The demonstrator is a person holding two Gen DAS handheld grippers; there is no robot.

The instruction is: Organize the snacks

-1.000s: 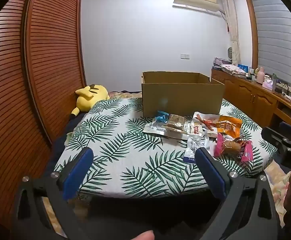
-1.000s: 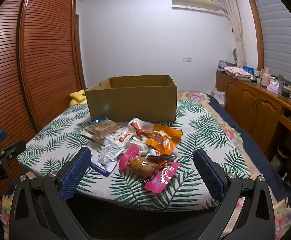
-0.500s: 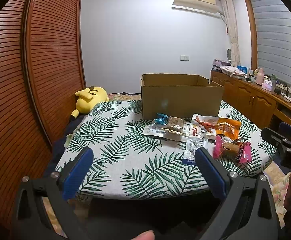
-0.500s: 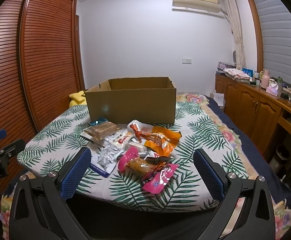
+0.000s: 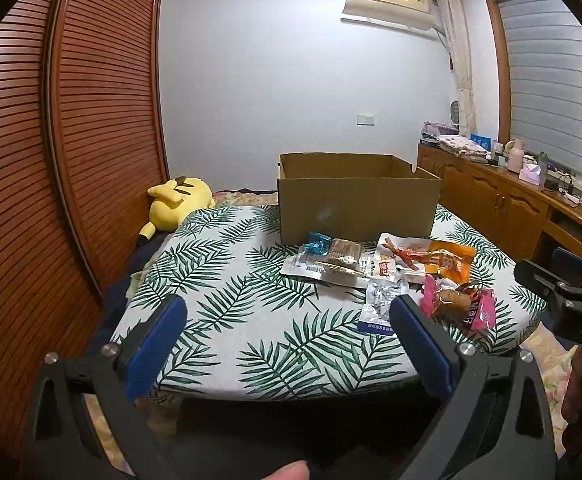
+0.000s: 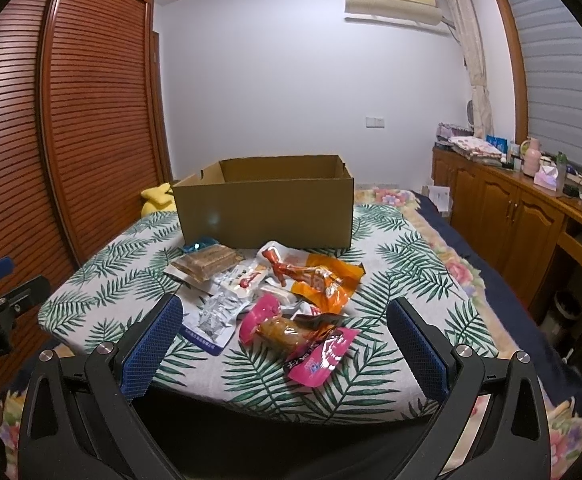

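Both grippers are just hovering off the near edge of the bed w/ nothing in them. Left gripper [image 5: 287,316] has its blue ribbed pads spread wide, black plastic arms w/ silver bolts. Right gripper [image 6: 285,314] same deal, spread wide, the pads have a knobbly grid texture.

Snacks sit in a loose heap on the leaf-print bedspread [image 5: 227,320], toward the near right corner from the left cam, right in front of the cardboard box [image 6: 265,210]. Box is plain brown corrugated, rectangular, top open, sitting mid-bed by the far edge.

In the heap: crinkly pink foil pack [image 6: 291,334] w/ a brown lump visible through it, nearest the front edge. Glossy orange pouch [image 6: 323,278] behind it. Clear-ish silver pouch w/ blue strip [image 6: 213,322] to the left of the pink one. Flat brown cracker-looking pack [image 6: 207,264] further back, and a small teal wrapper [image 6: 197,245] touching the box's base, I think.

Yellow plush toy [image 5: 175,204], soft and rounded, lies at the far left corner by the slatted wood wardrobe [image 5: 71,140].
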